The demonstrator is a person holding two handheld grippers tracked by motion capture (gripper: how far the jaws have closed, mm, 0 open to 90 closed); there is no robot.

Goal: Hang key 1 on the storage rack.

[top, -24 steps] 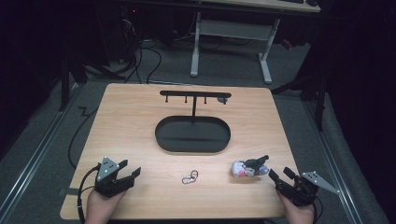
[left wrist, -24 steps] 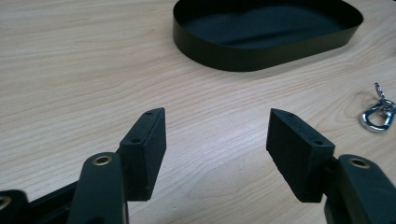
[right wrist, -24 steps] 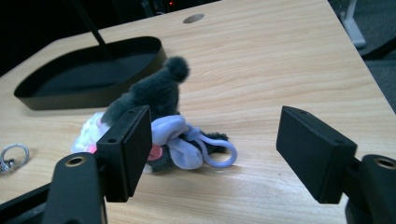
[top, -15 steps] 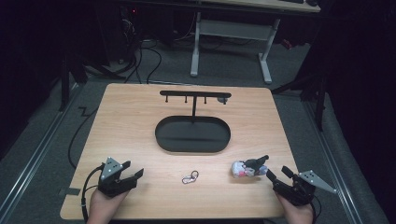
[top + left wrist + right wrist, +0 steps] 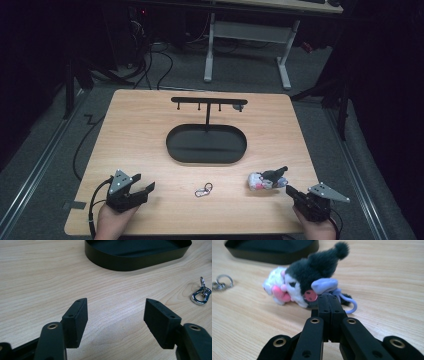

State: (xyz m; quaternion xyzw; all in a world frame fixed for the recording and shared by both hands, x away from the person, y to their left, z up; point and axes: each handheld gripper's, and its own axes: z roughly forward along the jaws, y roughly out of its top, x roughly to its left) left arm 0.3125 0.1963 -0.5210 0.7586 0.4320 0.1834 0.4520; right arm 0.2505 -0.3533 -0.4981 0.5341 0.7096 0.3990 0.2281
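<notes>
The left gripper (image 5: 142, 191) lies low over the front left corner of the pale wooden worktop (image 5: 135, 130), borne by a hand (image 5: 112, 224) that comes in over the front edge. Its fingers (image 5: 75, 321) stand wide apart with bare wood between them, aimed toward the worktop's middle. The right gripper (image 5: 291, 192) sits at the front right corner, its hand (image 5: 315, 229) likewise at the front edge, angled inward. Its fingers (image 5: 329, 307) are pressed flat together with nothing between them; their tips sit right at the small black, white and pink plush toy (image 5: 266, 179), though contact cannot be told. The toy lies on its side near the front right of the worktop. A small silver metal clasp (image 5: 203, 190) lies near the middle of the front edge, between the grippers and well apart from both. A black oval metal tray (image 5: 175, 150) with a T-shaped hanging bar (image 5: 207, 101) stands at the worktop's centre.
</notes>
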